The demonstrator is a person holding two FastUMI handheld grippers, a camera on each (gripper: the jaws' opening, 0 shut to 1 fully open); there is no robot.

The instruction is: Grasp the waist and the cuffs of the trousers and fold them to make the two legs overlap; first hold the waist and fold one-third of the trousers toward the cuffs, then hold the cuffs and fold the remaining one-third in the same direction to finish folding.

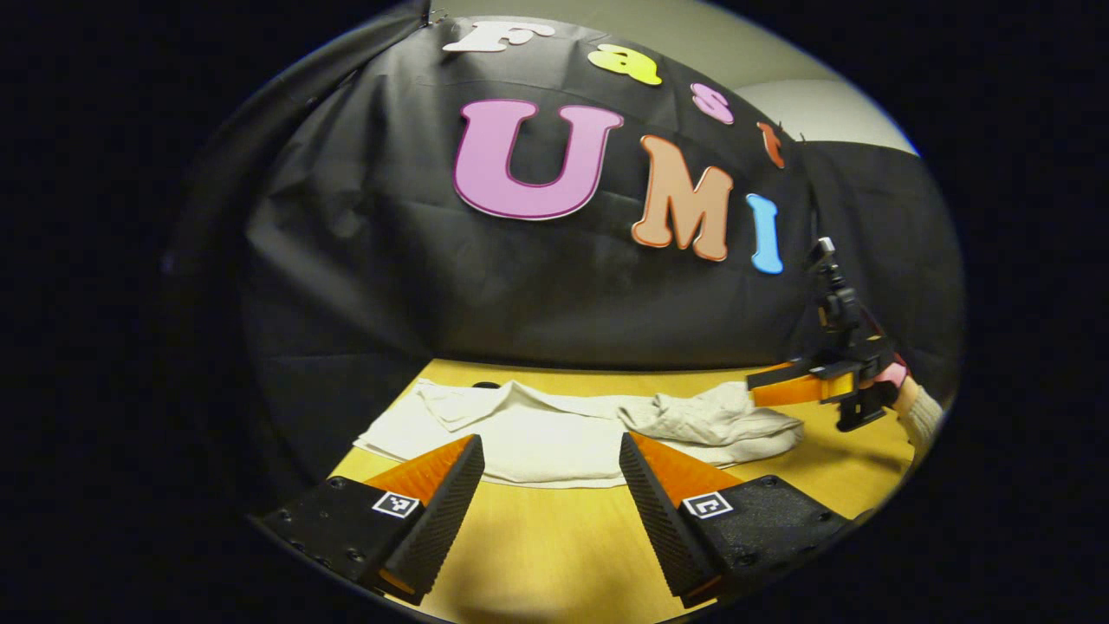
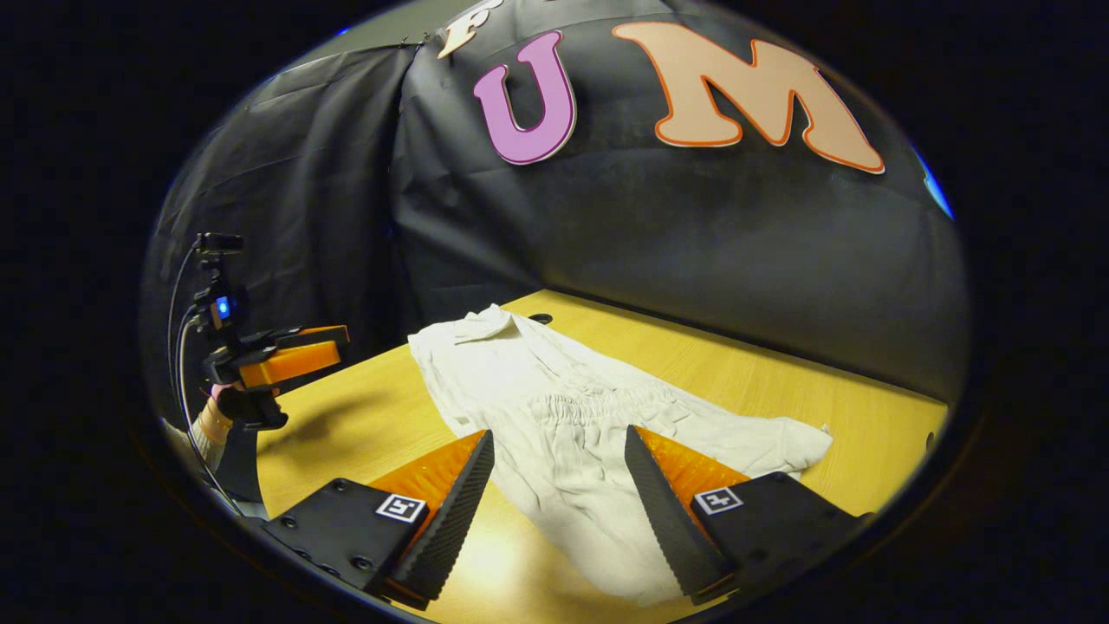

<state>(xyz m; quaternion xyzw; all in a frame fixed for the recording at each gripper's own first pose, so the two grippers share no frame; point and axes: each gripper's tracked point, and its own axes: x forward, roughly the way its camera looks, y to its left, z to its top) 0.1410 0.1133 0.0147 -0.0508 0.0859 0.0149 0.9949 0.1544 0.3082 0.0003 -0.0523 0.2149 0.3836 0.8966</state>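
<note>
Along the desk's (image 1: 554, 555) far edge lie the trousers (image 1: 554, 433), flat, waist bunched. My left claw (image 1: 552, 485) and right claw (image 2: 559, 494) both hover fingers apart, gripping nothing.

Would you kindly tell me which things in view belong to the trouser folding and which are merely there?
Belongs to the job:
- trousers, pale, lying loosely spread on the table
- left tool, open, above the table near the trousers
- right tool, open, over the trousers

Merely there:
- wooden table
- small dark hole in the table top beyond the trousers
</note>
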